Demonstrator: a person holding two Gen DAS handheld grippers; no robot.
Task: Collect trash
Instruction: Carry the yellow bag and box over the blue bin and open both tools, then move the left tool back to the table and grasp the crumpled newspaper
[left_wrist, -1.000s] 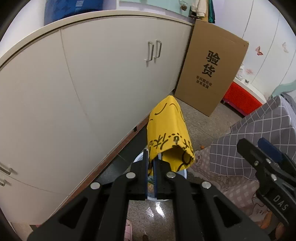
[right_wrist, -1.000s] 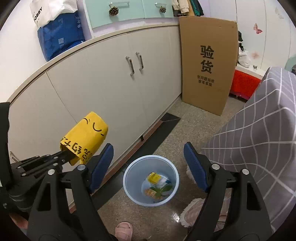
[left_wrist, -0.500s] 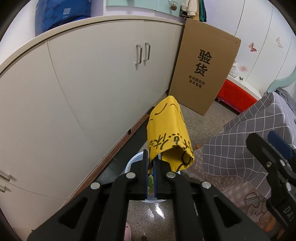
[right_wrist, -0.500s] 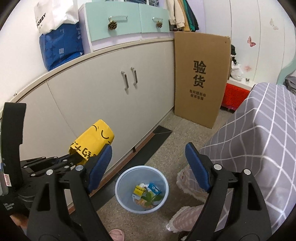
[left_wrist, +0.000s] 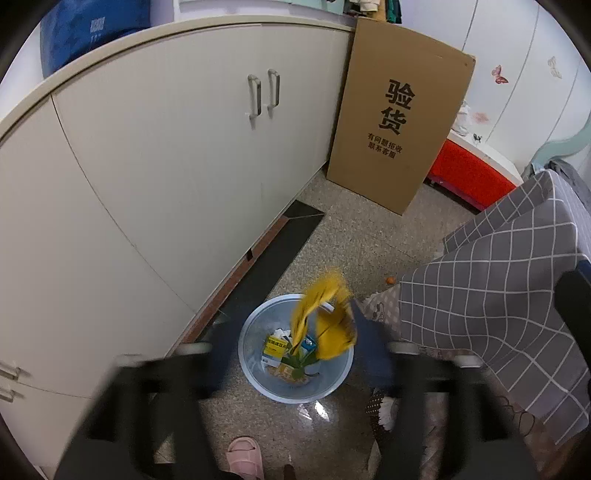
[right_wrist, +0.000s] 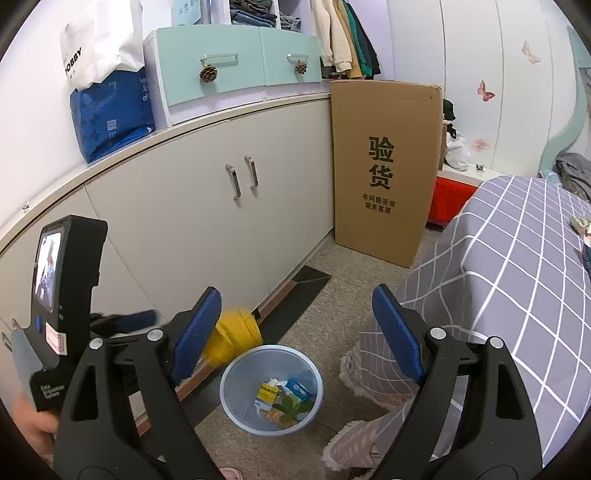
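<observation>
The yellow wrapper (left_wrist: 325, 321), clamped in the left gripper (left_wrist: 295, 354) half a second ago, is now falling free, blurred, at the lower centre of the left wrist view, just above the pale blue bin (left_wrist: 251, 354). The left gripper's jaws are now standing wide apart, motion-blurred. The right gripper (right_wrist: 295, 332) is hovering with jaws wide and nothing between them; its view is showing the wrapper (right_wrist: 236, 332) beside the bin's (right_wrist: 236, 406) upper-left rim.

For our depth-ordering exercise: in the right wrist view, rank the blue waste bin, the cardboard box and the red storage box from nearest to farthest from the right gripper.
1. Blue waste bin: on the floor just beyond the right gripper.
2. Cardboard box: upright past the cabinet's end.
3. Red storage box: behind the cardboard, to its right.
</observation>
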